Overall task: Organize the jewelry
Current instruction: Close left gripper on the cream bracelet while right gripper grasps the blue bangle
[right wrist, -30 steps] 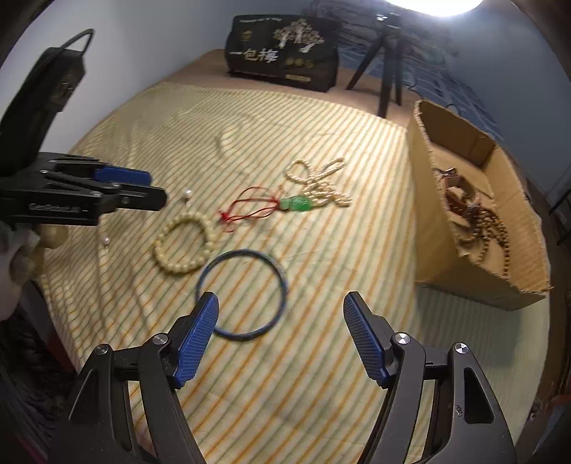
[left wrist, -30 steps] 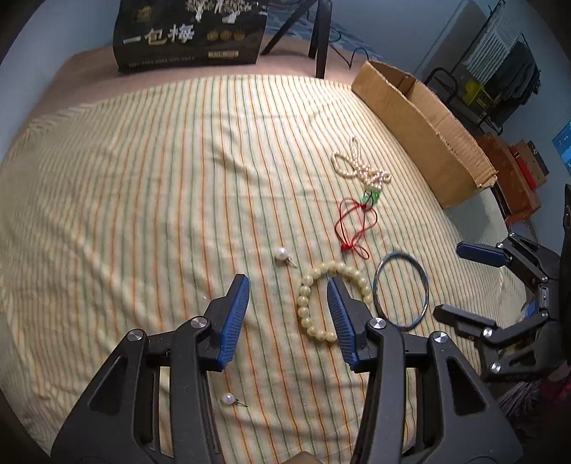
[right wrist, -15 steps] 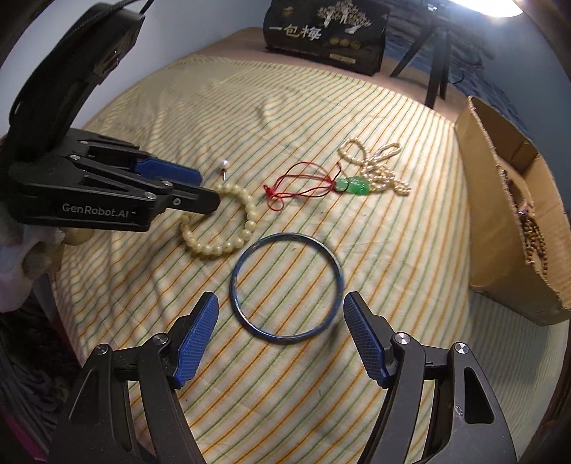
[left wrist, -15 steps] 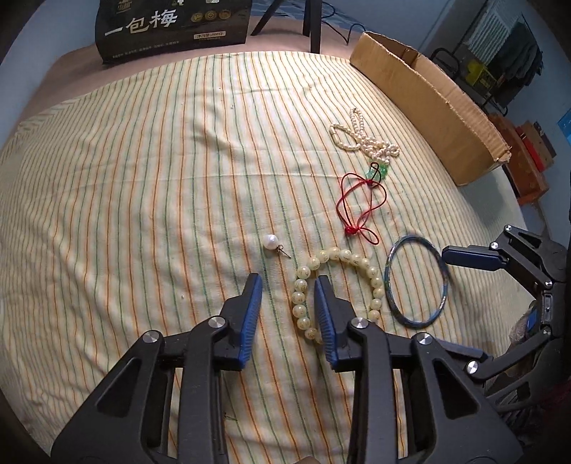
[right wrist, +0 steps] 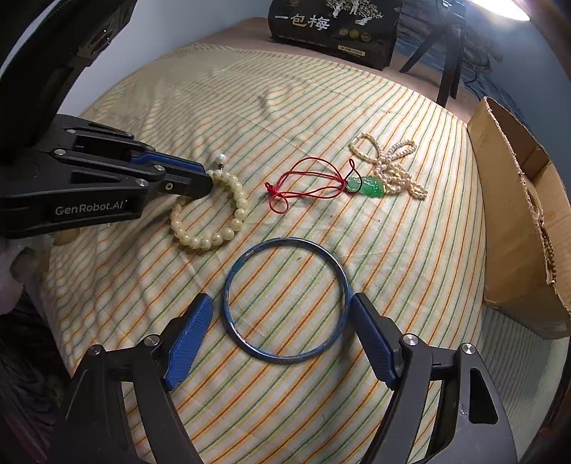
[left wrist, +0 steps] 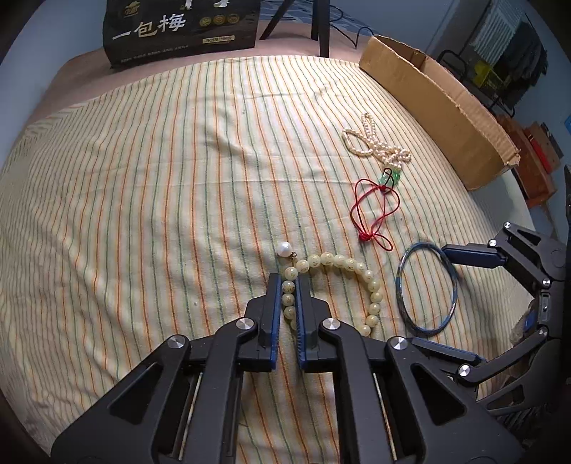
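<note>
My left gripper [left wrist: 287, 282] is shut on the cream bead bracelet [left wrist: 342, 262], pinching its left side against the striped cloth; it also shows in the right wrist view [right wrist: 200, 178] on the bracelet [right wrist: 228, 225]. My right gripper [right wrist: 282, 303] is open, its fingers on either side of the blue bangle [right wrist: 285, 299], low over the cloth; in the left wrist view the bangle [left wrist: 426, 289] lies right of the bracelet. A pearl earring [left wrist: 284, 248] touches the bracelet's far end.
A red cord with green pendant [right wrist: 367, 185] and a pearl necklace [right wrist: 392, 164] lie further back. A cardboard box [right wrist: 517, 221] holding beads stands at the right. A black printed box [left wrist: 178, 28] and a tripod [left wrist: 317, 25] stand at the far edge.
My left gripper moved forward and closed on the bead bracelet. My right gripper moved forward until its open fingers flank the blue bangle.
</note>
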`<state>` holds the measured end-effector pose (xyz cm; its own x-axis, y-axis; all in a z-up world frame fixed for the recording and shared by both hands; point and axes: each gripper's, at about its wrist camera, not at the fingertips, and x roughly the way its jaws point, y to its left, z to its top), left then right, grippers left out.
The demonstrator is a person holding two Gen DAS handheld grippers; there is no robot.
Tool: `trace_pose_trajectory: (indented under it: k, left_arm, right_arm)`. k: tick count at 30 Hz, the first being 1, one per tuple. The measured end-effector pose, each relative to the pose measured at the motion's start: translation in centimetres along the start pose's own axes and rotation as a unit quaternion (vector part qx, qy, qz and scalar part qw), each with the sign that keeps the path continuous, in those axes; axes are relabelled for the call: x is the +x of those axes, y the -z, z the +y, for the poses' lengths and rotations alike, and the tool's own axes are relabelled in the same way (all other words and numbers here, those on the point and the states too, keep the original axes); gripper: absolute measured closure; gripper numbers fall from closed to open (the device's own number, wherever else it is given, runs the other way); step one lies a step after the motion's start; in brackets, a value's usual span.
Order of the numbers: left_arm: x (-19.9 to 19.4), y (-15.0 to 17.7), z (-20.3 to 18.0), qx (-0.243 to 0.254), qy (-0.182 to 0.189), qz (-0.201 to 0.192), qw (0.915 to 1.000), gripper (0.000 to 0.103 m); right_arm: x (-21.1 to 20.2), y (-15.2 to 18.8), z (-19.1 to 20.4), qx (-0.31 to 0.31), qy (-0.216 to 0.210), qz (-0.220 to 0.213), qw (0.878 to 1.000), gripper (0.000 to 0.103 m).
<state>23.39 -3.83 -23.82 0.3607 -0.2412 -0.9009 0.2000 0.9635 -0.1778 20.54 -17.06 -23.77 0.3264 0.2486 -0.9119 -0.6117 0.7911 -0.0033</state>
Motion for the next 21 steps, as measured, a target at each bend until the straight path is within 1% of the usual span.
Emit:
trace_pose_trajectory:
  k: [2, 3, 4, 9, 21]
  left_arm:
    - [-0.1, 0.0, 0.0, -0.001, 0.001, -0.001, 1.0, 0.098]
    - [-0.2, 0.0, 0.0, -0.002, 0.002, -0.002, 1.0, 0.098]
    - [-0.2, 0.0, 0.0, -0.003, 0.003, -0.003, 1.0, 0.098]
    - [-1.4, -0.1, -0.1, -0.004, 0.009, -0.017, 0.9998, 0.098]
    - [-5.1, -0.4, -0.1, -0.01, 0.027, -0.056, 0.998, 0.098]
  right_arm:
    - [0.0, -0.1, 0.0, 0.002, 0.001, -0.002, 1.0, 0.025]
    - [0.0, -0.1, -0.1, 0.004, 0.003, -0.003, 1.0, 0.03]
    - [-0.1, -0.1, -0.1, 0.005, 0.002, -0.004, 1.0, 0.031]
    - [-0.6, -0.4, -0.5, 0.011, -0.008, -0.012, 1.0, 0.031]
    - [-3.5, -1.0, -0.6, 0.015, -0.002, -0.049, 0.999, 0.031]
